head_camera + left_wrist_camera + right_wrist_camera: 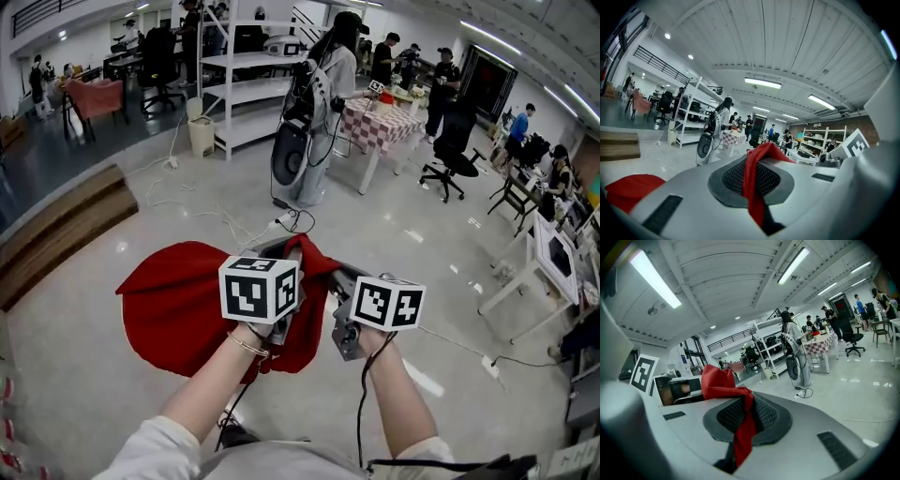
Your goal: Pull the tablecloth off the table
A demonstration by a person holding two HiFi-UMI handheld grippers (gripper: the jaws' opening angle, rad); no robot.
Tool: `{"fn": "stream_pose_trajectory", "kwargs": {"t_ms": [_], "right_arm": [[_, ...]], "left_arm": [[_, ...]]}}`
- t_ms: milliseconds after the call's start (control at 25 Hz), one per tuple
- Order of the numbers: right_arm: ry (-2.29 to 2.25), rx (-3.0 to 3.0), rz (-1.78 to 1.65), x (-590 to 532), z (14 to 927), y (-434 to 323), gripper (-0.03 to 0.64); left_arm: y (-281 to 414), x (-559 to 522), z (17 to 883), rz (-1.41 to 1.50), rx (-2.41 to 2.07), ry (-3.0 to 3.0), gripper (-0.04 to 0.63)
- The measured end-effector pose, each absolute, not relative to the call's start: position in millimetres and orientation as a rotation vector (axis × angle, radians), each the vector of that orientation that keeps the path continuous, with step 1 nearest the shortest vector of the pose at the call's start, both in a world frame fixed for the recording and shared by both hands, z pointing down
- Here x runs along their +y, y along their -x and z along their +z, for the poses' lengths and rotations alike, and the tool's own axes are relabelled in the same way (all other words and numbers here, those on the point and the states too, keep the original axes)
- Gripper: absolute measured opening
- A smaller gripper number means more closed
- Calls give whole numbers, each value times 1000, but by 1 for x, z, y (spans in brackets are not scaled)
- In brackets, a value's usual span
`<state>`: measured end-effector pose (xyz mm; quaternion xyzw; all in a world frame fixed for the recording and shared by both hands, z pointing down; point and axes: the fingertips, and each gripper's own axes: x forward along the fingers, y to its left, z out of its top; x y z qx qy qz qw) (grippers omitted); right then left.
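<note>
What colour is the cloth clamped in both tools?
Plain red: the red fabric tablecloth shows best in the head view.

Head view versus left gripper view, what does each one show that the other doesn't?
Only the head view: both forearms and the tablecloth hanging wide over the floor. Only the left gripper view: the left hand-held gripper seen close up, shut on a fold of that cloth. Both: the red cloth, the white shelf and the checked table.

White shelving and a checkered table stand on glossy grey floor.
</note>
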<state>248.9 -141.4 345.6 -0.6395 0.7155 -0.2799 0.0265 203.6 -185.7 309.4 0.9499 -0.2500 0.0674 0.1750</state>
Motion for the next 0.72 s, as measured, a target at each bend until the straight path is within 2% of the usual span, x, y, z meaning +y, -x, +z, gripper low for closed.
{"fn": "stream_pose_trajectory", "kwargs": {"t_ms": [720], "right_arm": [[2049, 2073, -846, -43, 357, -329, 41]], "left_arm": [[-293, -90, 332, 237, -597, -2715, 17]]}}
